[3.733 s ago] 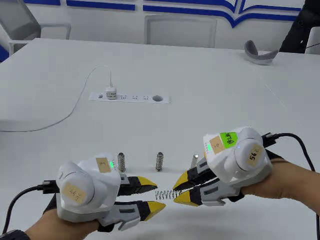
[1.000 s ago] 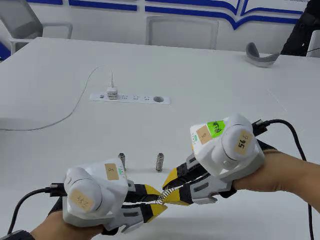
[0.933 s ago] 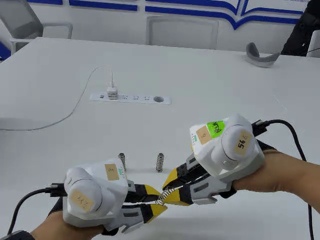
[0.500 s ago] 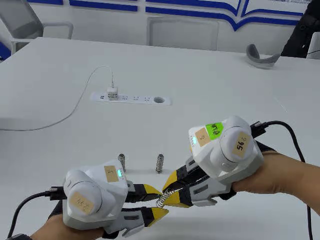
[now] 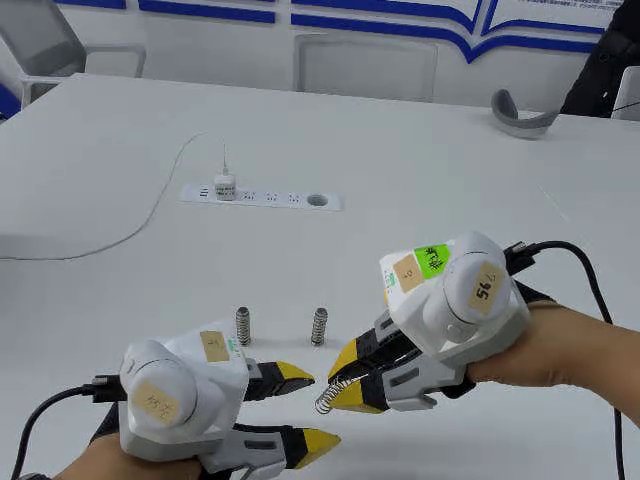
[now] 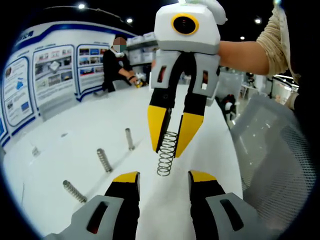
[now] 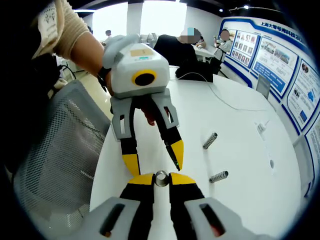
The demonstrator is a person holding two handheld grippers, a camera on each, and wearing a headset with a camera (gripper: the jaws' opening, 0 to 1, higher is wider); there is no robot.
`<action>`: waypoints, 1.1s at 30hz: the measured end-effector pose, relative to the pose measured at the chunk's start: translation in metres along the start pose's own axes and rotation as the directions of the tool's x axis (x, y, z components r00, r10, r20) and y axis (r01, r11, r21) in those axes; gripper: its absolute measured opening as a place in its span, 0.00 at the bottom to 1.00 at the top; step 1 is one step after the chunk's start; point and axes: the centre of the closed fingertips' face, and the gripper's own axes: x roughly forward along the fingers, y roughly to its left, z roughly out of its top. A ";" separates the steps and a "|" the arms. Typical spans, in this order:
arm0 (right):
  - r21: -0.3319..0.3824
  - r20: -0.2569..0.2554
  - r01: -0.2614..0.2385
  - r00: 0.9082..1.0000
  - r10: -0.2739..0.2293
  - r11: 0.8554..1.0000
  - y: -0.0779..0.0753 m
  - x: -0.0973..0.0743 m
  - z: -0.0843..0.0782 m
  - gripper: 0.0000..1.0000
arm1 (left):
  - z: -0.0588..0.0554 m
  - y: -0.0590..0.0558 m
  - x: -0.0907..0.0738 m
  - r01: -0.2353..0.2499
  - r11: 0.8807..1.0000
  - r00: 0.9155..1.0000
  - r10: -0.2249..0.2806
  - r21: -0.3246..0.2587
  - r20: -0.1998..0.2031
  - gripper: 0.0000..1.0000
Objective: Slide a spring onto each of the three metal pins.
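- Two down, one to go; the left pin (image 5: pixel 243 325) and the middle pin (image 5: pixel 319 325) each stand on the table (image 5: pixel 420 180) wearing a spring.
- The third spring (image 5: pixel 327 397) is up off the table; the right gripper (image 5: pixel 345 382) pinches it by one end between its yellow tips, and the free end hangs down and to the left.
- The right gripper view looks straight down the coil, nipped between its own jaws.
- The left gripper (image 5: pixel 312 406) has its fingers spread wide and empty; the spring dangles just beyond its tips, not touching as far as I can tell.
- The bare pin (image 6: pixel 129 139) shows in the left gripper view, upright, to the far side of the two dressed ones; that is my pick for the last target.
- Still to do, by my reading: carry the spring over, line up the open coil and drop it down the pin.
- Against half a second ago: the left gripper's tips were in close around the spring then; now they have opened and dropped back toward the person, leaving the spring to the right gripper alone.
- Against the oldest frame: the spring lay stretched level between both grippers; now it hangs from one.
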 end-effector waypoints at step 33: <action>0.048 -0.033 0.080 0.996 -0.078 0.996 -0.032 -0.029 -0.021 0.12 | -0.010 0.017 -0.018 -0.069 0.995 0.997 0.070 -0.070 0.013 0.56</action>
